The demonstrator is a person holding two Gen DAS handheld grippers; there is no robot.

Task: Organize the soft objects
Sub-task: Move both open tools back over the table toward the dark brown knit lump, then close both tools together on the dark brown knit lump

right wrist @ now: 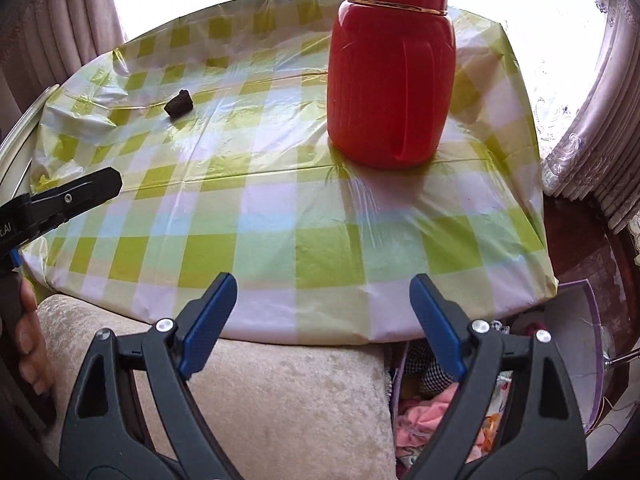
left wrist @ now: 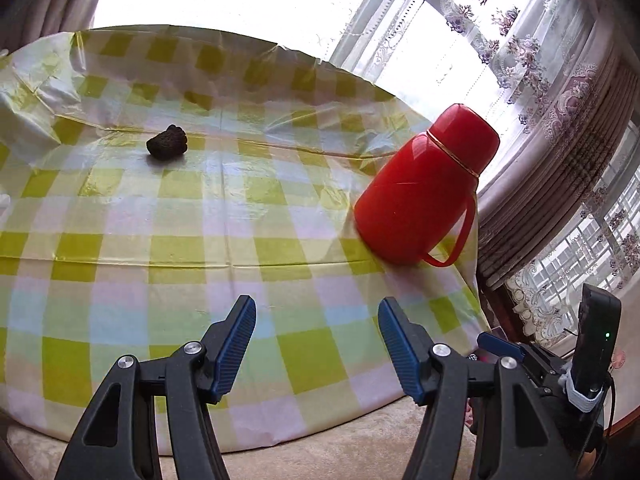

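A small dark lumpy object point(left wrist: 167, 142) lies on the green checked tablecloth point(left wrist: 160, 220) toward the far left; it also shows in the right wrist view point(right wrist: 179, 104). A second dark bit point(left wrist: 198, 98) lies farther back. My left gripper point(left wrist: 318, 308) is open and empty above the table's near edge. My right gripper point(right wrist: 322, 284) is open and empty, over the near edge, above a basket of soft pink and checked cloths point(right wrist: 424, 400). The left gripper's finger point(right wrist: 80, 192) shows at the left of the right wrist view.
A tall red thermos jug point(left wrist: 424, 188) with a handle stands on the table's right side, also close ahead in the right wrist view point(right wrist: 390, 68). A beige cushioned seat point(right wrist: 260, 400) lies below the near edge. Curtains point(left wrist: 560, 120) and windows ring the table.
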